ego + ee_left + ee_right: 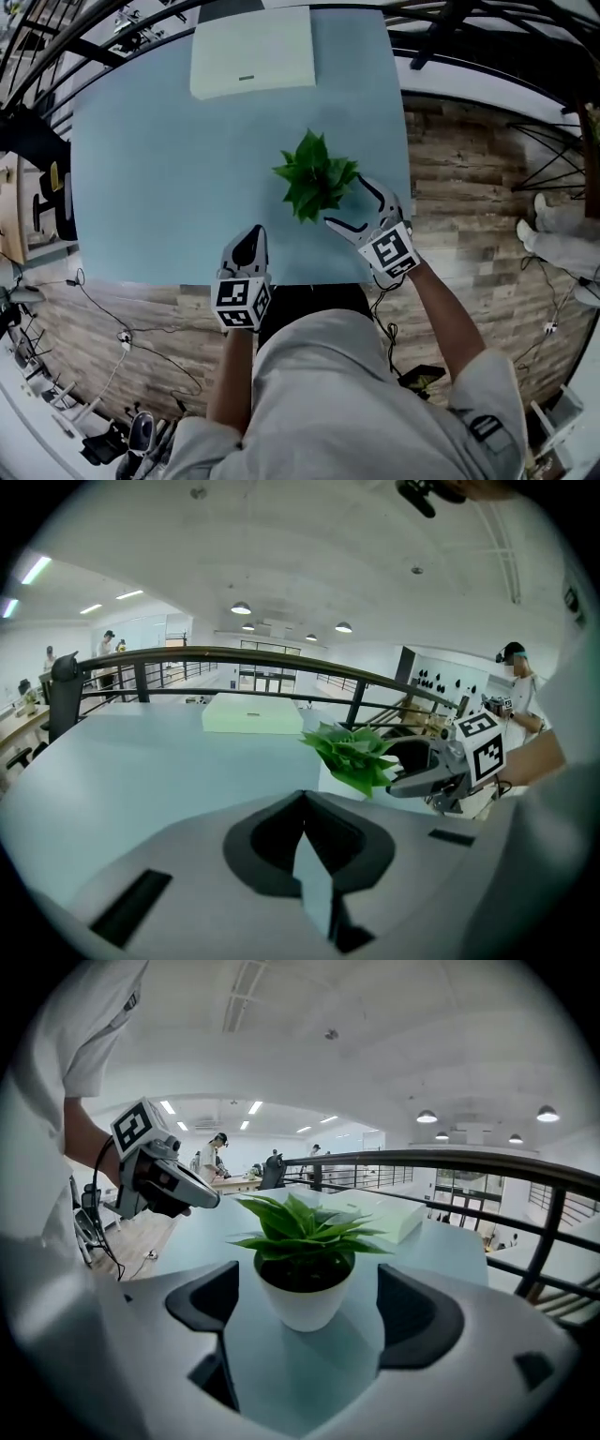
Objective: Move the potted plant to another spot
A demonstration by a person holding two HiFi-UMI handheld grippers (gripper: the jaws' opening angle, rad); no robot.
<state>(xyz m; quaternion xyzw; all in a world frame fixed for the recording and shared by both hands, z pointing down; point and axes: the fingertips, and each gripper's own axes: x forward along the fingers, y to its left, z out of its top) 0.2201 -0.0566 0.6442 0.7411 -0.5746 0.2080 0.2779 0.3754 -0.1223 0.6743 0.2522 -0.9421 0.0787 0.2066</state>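
Potted plant: small, with a white tapered pot, dark soil and a spread of soft green leaves. It stands upright on the pale blue surface, well to the near side of the flat box and further to the right than the box.

Handling, judged: probably light. The pot wall looks smooth and stiff, so it may slip, and the taper could let it slide down out of a loose grip. The leaves bend and bruise easily and are no place to hold. The best hold is on the pot wall, under the rim and below the leaves, keeping the pot upright so no soil spills.

Right hand-held gripper: jaws wide apart with the pot between them. There is a gap on each side and the pads do not press on it, so nothing is held.

Left hand-held gripper: jaws together and empty, over the surface's near edge, about in line with the box.

Room: the plant sits closer to the surface's right edge than the box does, with wood floor beyond that edge. The surface is bare between plant and box, and bare again in a broad stretch to the left below the box. A railing runs behind the box.
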